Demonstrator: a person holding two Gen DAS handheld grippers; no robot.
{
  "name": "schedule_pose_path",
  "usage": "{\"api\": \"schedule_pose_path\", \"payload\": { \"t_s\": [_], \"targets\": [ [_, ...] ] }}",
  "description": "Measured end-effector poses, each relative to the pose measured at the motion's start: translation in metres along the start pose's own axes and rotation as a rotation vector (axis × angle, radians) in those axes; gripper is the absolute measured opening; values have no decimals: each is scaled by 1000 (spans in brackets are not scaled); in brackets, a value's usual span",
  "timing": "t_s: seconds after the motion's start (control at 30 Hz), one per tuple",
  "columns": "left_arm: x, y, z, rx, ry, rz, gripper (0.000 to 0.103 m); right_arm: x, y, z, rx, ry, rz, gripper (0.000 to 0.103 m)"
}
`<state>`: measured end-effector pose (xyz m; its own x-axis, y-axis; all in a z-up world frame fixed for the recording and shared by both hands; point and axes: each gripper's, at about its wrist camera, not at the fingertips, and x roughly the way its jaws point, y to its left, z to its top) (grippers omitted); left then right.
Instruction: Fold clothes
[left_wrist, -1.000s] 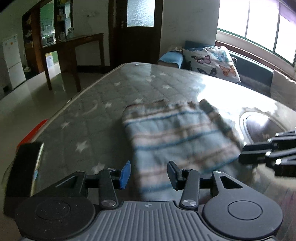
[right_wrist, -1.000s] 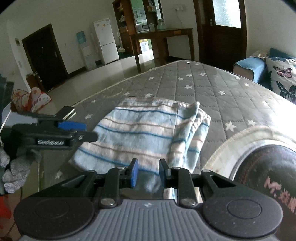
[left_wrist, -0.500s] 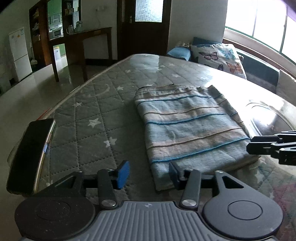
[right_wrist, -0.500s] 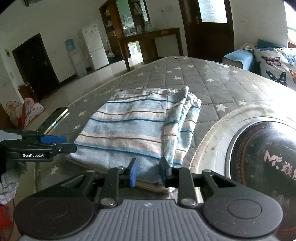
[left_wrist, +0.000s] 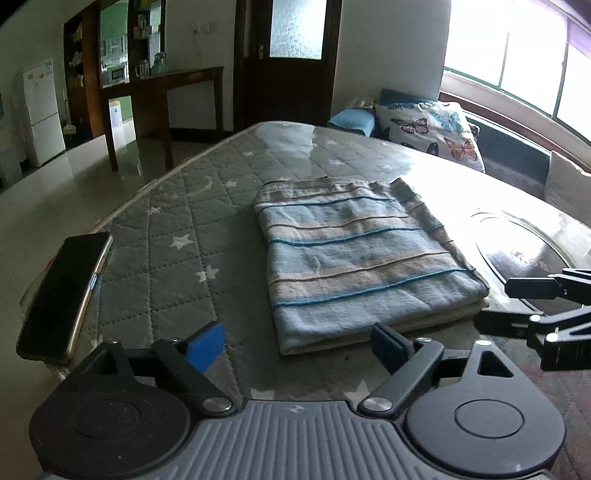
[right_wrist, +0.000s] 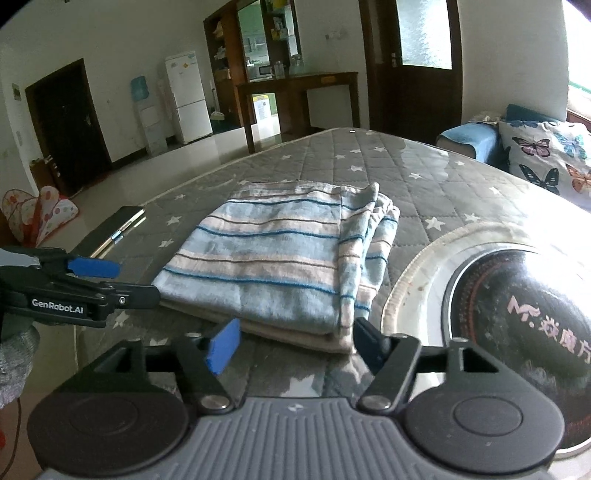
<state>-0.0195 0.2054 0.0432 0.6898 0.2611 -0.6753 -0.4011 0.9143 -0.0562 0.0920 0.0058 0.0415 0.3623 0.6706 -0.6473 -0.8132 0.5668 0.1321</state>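
A blue, white and tan striped garment (left_wrist: 354, 254) lies folded into a rectangle on the grey star-quilted table cover (left_wrist: 177, 236). It also shows in the right wrist view (right_wrist: 284, 258). My left gripper (left_wrist: 299, 345) is open and empty, just short of the garment's near edge. My right gripper (right_wrist: 295, 343) is open and empty, just short of the garment's near right corner. The left gripper shows from the side in the right wrist view (right_wrist: 110, 280), and the right gripper shows at the right edge of the left wrist view (left_wrist: 517, 302).
A black phone (left_wrist: 62, 288) lies at the table's left edge; it also shows in the right wrist view (right_wrist: 114, 229). A round dark glass inset (right_wrist: 517, 306) sits to the garment's right. A butterfly cushion (left_wrist: 432, 129) and a sofa lie behind the table.
Both grippers have opened wider and pulled back from the garment, which now lies flat and folded. The right gripper had its jaws near the cloth edge earlier.
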Motion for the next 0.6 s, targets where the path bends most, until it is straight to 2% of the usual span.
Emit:
{"api": "schedule_pose_path", "payload": {
  "t_s": [0.07,0.17,0.2,0.4,0.6],
  "targets": [
    [-4,-3,-1,5,-11,0,96,-4,2,-3,-2,-3,-5,77],
    [-10,-7,-4,15,-30,10,101,-10,6,-8,-8,-14,-29,89],
    [-12,-8,-6,17,-36,13,102,-11,7,-10,-11,-19,-36,89],
    [-17,-12,-13,20,-48,9,103,-21,10,-19,-4,-35,-92,102],
    [-21,-18,-20,15,-34,5,103,-27,10,-26,13,-55,-147,103]
  ]
}}
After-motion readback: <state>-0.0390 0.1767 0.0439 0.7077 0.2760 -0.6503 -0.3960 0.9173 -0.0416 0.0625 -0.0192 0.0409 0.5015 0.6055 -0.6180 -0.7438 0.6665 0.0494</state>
